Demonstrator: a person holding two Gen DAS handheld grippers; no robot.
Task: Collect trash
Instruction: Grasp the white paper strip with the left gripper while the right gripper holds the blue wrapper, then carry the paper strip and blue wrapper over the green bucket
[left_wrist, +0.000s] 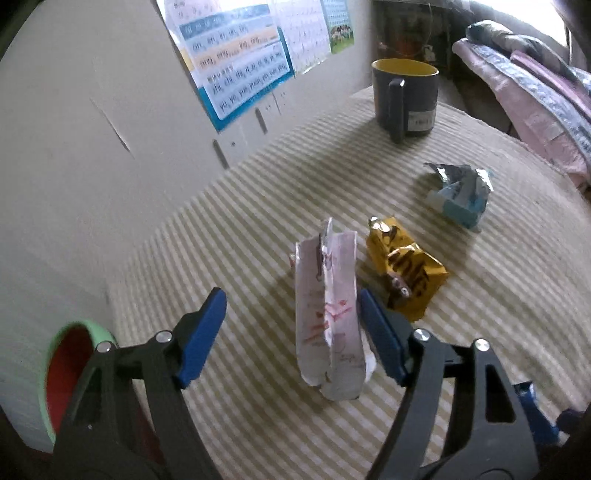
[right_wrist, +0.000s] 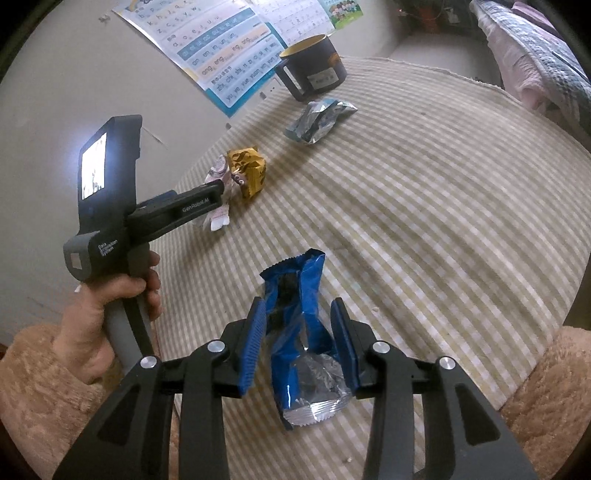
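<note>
A white and pink wrapper (left_wrist: 327, 314) stands on the striped tablecloth between the open fingers of my left gripper (left_wrist: 293, 314), close against the right finger. A yellow wrapper (left_wrist: 404, 267) lies just right of it and a light blue and silver wrapper (left_wrist: 460, 190) lies farther back. In the right wrist view a dark blue and silver wrapper (right_wrist: 301, 339) lies between the open fingers of my right gripper (right_wrist: 299, 321), and neither pad presses it. The left gripper (right_wrist: 218, 192) shows there over the white wrapper (right_wrist: 218, 218), next to the yellow wrapper (right_wrist: 249, 170).
A dark mug (left_wrist: 404, 96) with a yellow inside stands at the back of the round table (right_wrist: 443, 221). A green-rimmed bin (left_wrist: 66, 373) with a red inside sits low at the left. A poster-covered wall (left_wrist: 110, 110) runs along the left. Folded blankets (left_wrist: 535, 92) lie at the right.
</note>
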